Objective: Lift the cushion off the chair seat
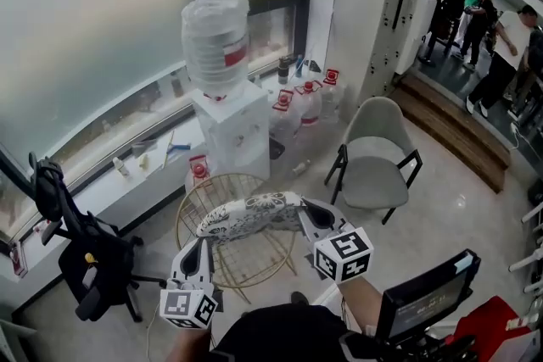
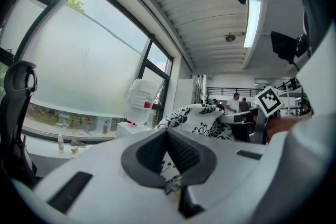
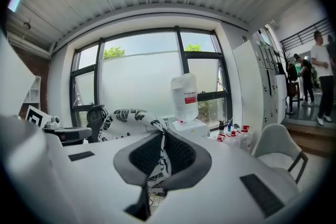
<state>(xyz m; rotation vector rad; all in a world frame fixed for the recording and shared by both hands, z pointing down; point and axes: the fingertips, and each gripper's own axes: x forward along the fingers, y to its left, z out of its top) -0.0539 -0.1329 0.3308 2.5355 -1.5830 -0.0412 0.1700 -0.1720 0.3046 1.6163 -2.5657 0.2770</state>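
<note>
A white cushion with a black floral print (image 1: pixel 251 214) hangs in the air above the round gold wire chair (image 1: pixel 227 226), clear of its seat. My left gripper (image 1: pixel 202 240) is shut on the cushion's left edge, and my right gripper (image 1: pixel 303 209) is shut on its right edge. In the left gripper view the printed fabric (image 2: pixel 195 119) runs from between the jaws away to the right. In the right gripper view the cushion (image 3: pixel 131 122) stretches left from the pinched edge.
A white water dispenser (image 1: pixel 231 125) with a large bottle stands behind the wire chair, with several red-capped jugs (image 1: pixel 304 101) beside it. A grey armchair (image 1: pixel 373 157) is to the right and a black office chair (image 1: pixel 81 250) to the left. People stand at the far right.
</note>
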